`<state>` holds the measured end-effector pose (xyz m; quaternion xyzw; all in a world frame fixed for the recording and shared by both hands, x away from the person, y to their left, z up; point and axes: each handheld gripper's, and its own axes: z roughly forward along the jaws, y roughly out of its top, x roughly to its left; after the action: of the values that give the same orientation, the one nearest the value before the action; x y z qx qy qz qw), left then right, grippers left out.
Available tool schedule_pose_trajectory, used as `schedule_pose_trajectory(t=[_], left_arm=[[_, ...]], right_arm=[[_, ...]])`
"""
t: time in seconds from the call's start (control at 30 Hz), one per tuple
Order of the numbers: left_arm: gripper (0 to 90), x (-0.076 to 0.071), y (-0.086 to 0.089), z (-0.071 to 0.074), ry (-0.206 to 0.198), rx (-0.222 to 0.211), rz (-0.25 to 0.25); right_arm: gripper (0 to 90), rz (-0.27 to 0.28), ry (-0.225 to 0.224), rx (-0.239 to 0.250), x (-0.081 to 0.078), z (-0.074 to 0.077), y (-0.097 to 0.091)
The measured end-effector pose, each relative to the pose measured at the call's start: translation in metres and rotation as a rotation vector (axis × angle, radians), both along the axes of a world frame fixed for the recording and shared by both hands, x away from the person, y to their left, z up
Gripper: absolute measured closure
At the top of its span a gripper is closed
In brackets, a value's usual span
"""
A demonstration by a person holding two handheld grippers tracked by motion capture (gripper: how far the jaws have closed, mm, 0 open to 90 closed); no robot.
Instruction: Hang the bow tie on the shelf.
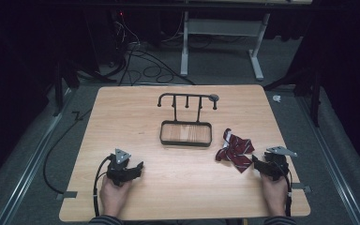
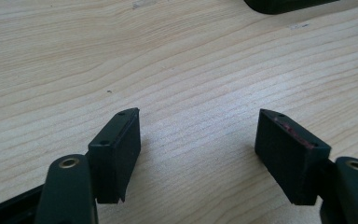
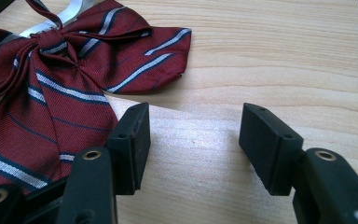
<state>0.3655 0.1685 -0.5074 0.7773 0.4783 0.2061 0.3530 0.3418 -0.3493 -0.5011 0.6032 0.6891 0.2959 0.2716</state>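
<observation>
A dark red bow tie (image 1: 234, 152) with white and navy stripes lies flat on the wooden table (image 1: 178, 187) at the right. My right gripper (image 1: 258, 164) rests just to the tie's right, open, with bare wood between its jaws. In the right gripper view the bow tie (image 3: 60, 88) spreads across the upper left, one tail running under the left finger (image 3: 133, 144). My left gripper (image 1: 138, 167) sits on the table near the front left, open and empty, held by a hand. The left gripper view has its fingers (image 2: 116, 149) wide apart over plain wood.
A black wire stand (image 1: 186, 133) with a rectangular tray base and a hook bar (image 1: 187, 96) on top stands at the table's middle back. Cables trail from the grippers off the front edge. Beyond the table, a white desk frame (image 1: 220, 28) and loose cables lie on the floor.
</observation>
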Motion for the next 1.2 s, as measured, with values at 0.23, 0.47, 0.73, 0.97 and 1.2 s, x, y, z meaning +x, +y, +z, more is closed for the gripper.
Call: schedule_pose_trajectory(t=[0.23,0.47,0.73,0.97,1.2], left_arm=[[31.5,0.0001,-0.0001,0.0,0.0,0.0,0.001],[31.5,0.0002,-0.0001,0.0,0.0,-0.001,0.002],[31.6,0.0003,0.0,0.0,0.0,-0.001,0.002],[31.8,0.0005,0.0005,0.0001,0.001,0.0,0.012],[31.3,0.0005,0.0006,0.0001,0.001,-0.001,0.012]], right_arm=[[42.2,0.007,0.002,0.0,0.0,-0.0001,0.0005],[42.1,0.007,0.002,0.0,0.0,-0.0001,0.0005],[42.4,0.008,0.002,-0.001,0.0001,-0.0001,0.0005],[45.7,0.011,-0.001,-0.011,-0.0013,0.0002,0.0025],[48.5,0.042,-0.008,-0.023,-0.0029,0.0004,0.0054]])
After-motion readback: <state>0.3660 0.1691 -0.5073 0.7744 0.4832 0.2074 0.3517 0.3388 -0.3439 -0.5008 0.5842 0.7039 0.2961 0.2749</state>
